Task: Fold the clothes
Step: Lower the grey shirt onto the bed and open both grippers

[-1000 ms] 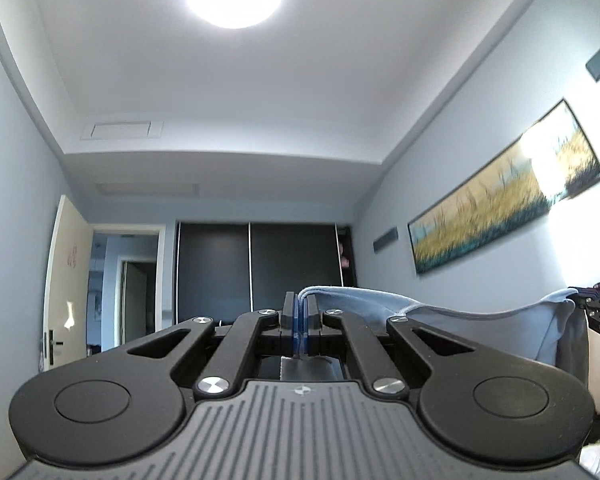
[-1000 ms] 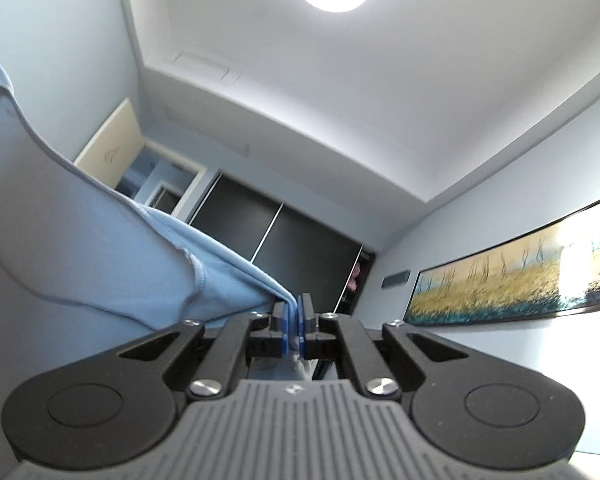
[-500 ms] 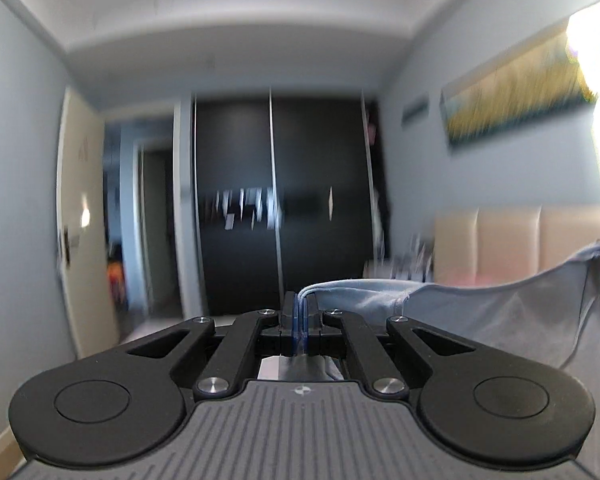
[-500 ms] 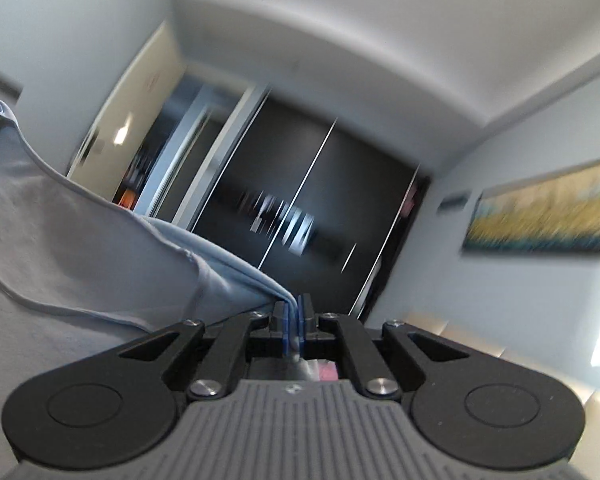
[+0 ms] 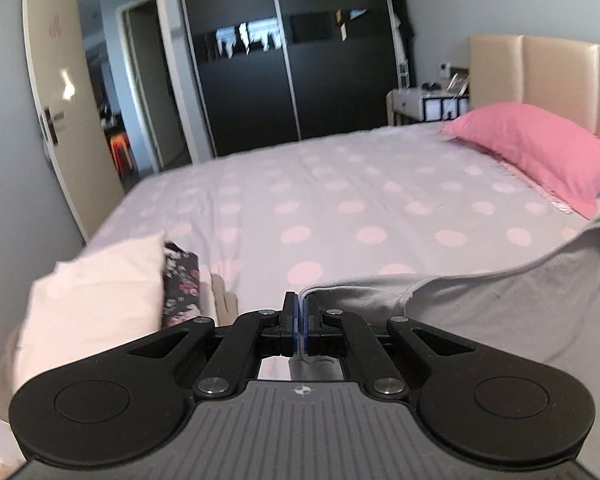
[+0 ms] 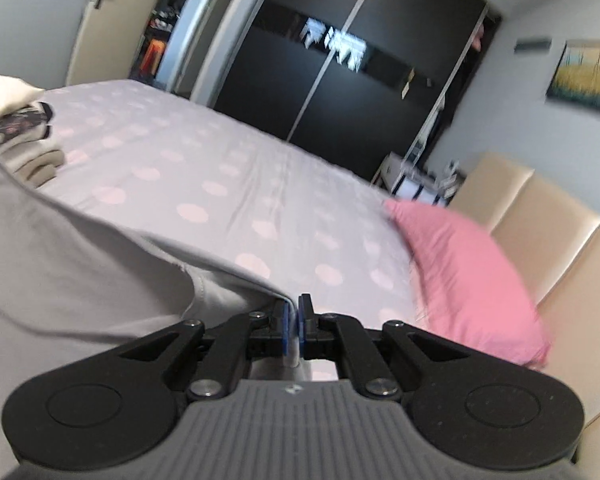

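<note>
A light grey-blue garment [image 5: 500, 312] hangs stretched between my two grippers above the bed. My left gripper [image 5: 300, 312] is shut on one edge of it, and the cloth runs off to the right. In the right wrist view the same garment [image 6: 80, 272] spreads out to the left, with my right gripper [image 6: 294, 316] shut on its other edge. Both grippers point down toward the mattress.
A bed [image 5: 340, 200] with a lilac sheet dotted pink lies below. A pink pillow [image 5: 540, 148] rests by the beige headboard [image 5: 540, 76]. A stack of folded clothes [image 5: 100, 296] sits at the bed's left side. Dark wardrobe doors [image 5: 280, 60] and an open door [image 5: 56, 92] stand behind.
Both grippers swung down from facing the ceiling to facing the bed, carrying the garment lower. The grip on the cloth stayed the same.
</note>
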The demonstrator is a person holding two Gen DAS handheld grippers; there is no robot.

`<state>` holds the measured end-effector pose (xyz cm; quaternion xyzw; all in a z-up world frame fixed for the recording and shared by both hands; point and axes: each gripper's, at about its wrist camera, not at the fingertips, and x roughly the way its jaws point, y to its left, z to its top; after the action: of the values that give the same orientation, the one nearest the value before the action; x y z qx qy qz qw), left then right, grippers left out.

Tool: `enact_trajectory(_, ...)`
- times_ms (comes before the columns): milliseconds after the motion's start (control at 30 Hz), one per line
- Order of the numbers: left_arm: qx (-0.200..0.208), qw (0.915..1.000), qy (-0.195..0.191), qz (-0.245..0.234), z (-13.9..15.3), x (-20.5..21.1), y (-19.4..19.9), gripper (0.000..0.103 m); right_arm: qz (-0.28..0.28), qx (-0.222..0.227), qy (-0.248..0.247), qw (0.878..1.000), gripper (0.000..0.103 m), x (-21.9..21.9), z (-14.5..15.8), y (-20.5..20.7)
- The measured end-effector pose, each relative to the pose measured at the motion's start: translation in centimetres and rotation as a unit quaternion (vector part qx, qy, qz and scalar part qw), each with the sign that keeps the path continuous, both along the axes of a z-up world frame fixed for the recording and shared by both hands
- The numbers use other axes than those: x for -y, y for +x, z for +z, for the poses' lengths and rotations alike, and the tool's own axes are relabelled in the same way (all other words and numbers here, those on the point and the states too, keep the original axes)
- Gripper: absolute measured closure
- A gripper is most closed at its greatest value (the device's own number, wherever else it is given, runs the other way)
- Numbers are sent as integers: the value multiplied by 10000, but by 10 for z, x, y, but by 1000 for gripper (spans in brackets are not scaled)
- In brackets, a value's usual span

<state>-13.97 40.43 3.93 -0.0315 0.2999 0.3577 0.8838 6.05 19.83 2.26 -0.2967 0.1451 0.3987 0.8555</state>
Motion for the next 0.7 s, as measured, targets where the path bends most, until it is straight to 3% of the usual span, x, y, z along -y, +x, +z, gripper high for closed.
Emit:
enact_trajectory(200,-783,9947,-655,119,-85,-45,45,102,-165,-664,-676,9954,98,-67,-72,50)
enact_trajectory(367,-1059,9864,-1242,212,-141,-69,62,102,-232,-1184,-1134,9862,98,-91,-135,76)
enact_trajectory(600,-1300,9754,-1763,262,-188,-84,69,102,-305,-1834,-1316,9737,97,-102,-191,100)
enact_trajectory(700,-1296,9745,-1812,251,-196,-85,70,102,-298,-1919,-1351,9716,96,-104,-191,104)
